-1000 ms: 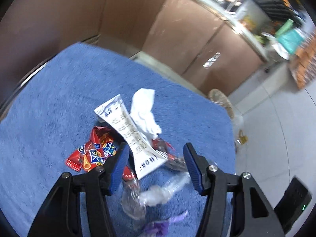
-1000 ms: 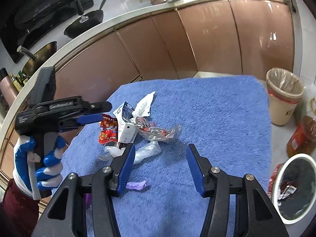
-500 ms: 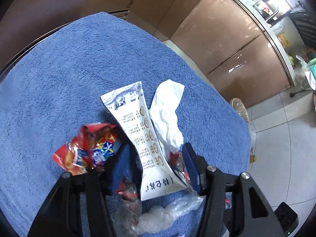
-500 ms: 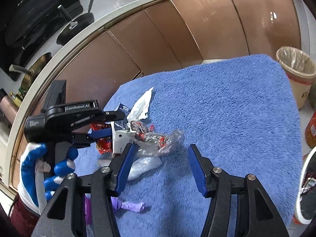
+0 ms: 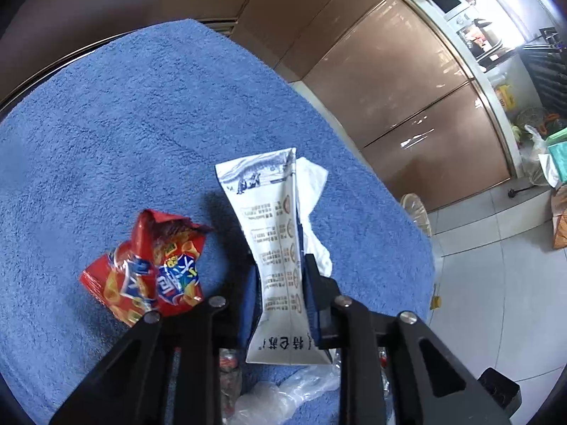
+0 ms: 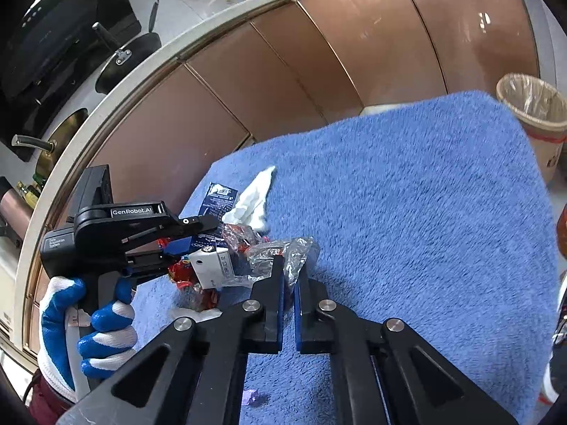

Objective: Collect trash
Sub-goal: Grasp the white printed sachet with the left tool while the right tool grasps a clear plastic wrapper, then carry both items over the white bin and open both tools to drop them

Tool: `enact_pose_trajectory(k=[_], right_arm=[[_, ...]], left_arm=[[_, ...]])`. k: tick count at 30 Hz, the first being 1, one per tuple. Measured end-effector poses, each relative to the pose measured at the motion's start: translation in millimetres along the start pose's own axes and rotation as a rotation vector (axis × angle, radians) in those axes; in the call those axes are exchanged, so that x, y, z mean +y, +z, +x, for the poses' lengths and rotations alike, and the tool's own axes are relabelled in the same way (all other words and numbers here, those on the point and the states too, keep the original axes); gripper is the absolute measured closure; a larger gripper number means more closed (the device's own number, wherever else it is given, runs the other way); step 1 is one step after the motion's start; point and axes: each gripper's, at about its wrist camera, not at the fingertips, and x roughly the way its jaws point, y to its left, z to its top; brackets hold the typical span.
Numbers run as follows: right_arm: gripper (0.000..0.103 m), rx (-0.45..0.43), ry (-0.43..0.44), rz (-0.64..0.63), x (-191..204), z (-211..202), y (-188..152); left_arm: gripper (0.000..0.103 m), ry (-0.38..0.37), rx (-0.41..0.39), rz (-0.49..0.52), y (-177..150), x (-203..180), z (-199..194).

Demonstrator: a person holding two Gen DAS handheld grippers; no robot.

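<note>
1. Closing, my left claw (image 5: 280,283) pinches the white carton (image 5: 276,248), pads on both its sides; the print is too small to read, though "GenRobot.AI" shows on the claw's body.
2. Right claw (image 6: 290,276): clamped shut on the clear wrapper (image 6: 283,251).
3. Both lie on the blue towel (image 6: 407,212).

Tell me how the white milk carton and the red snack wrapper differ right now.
The white milk carton is flattened, long and printed in small text; the red snack wrapper is crumpled, torn open and brightly coloured. The carton sits between the fingers of the left gripper, whose jaws are closing on it, tilted up off the blue towel; the wrapper lies loose on the towel, beside that gripper, ungripped. Both are empty packaging in one litter pile.
</note>
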Motion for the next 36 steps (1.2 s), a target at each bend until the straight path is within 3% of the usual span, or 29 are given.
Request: enact_pose_trajectory(k=[12,20,27,33,36], right_arm=[[0.099,-0.116,-0.039,-0.076,18,-81,1],[0.099,-0.207,-0.13,-0.062,-8,-160,-9],[0.099,-0.261,-0.326,-0.013,-67,-231,-34],[0.099,-0.273,-0.52,0.055,-130,-276,-57],[0.099,-0.263,-0.578,0.09,-160,-285,-65]], left_arm=[[0.08,-0.078,-0.084,0.071,-16,-25,-64],[0.08,-0.142,-0.078,0.225,-58,-93,-90],[0.08,-0.212,0.032,0.414,-131,-184,-61],[0.08,-0.253,0.18,0.553,-214,-259,1],[0.08,-0.257,0.239,0.593,-242,-285,31]])
